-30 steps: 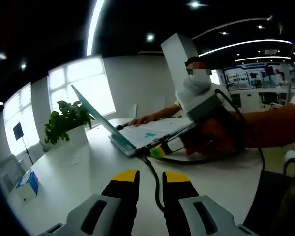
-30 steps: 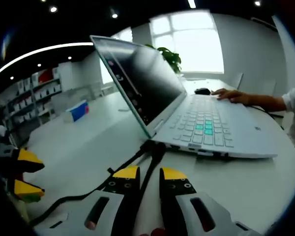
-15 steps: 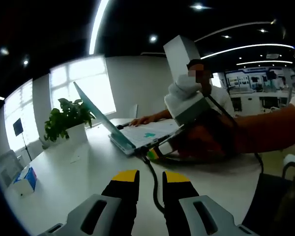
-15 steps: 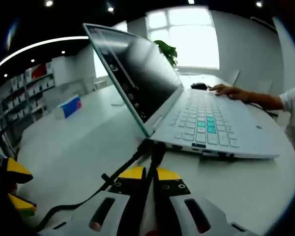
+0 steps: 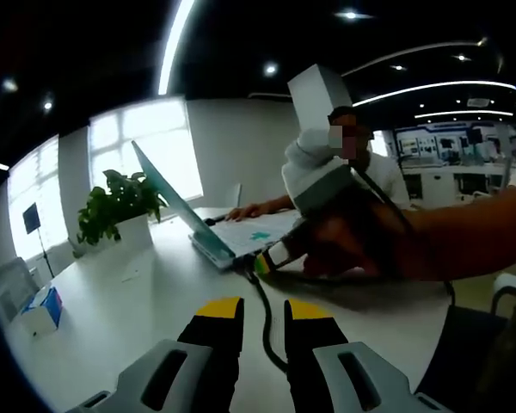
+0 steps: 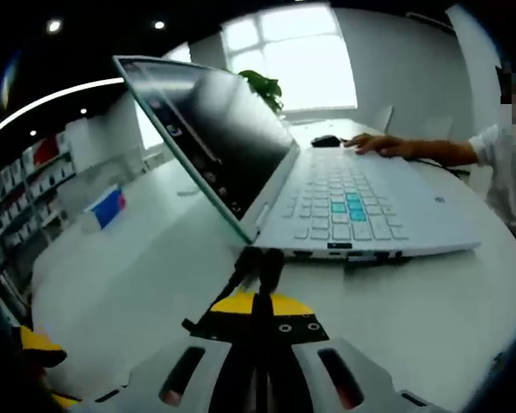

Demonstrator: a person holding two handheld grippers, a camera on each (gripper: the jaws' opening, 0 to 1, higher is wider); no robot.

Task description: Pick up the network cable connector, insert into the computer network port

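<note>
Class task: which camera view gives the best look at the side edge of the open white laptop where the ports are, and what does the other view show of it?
The right gripper view: the open white laptop lies near, its port edge facing the camera. The left gripper view shows the laptop small and far, partly behind the right gripper.

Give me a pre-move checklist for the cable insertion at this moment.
1. Right tongs shut on the cable: ok.
2. Connector in line with the laptop side: ok, it points at the edge.
3. Connector seated in a port: cannot tell, the tip is dark against the edge.
4. Left tongs open and clear of the cable: ok.
5. A person's hand rests at the laptop's far side, away from the ports: ok.
</note>
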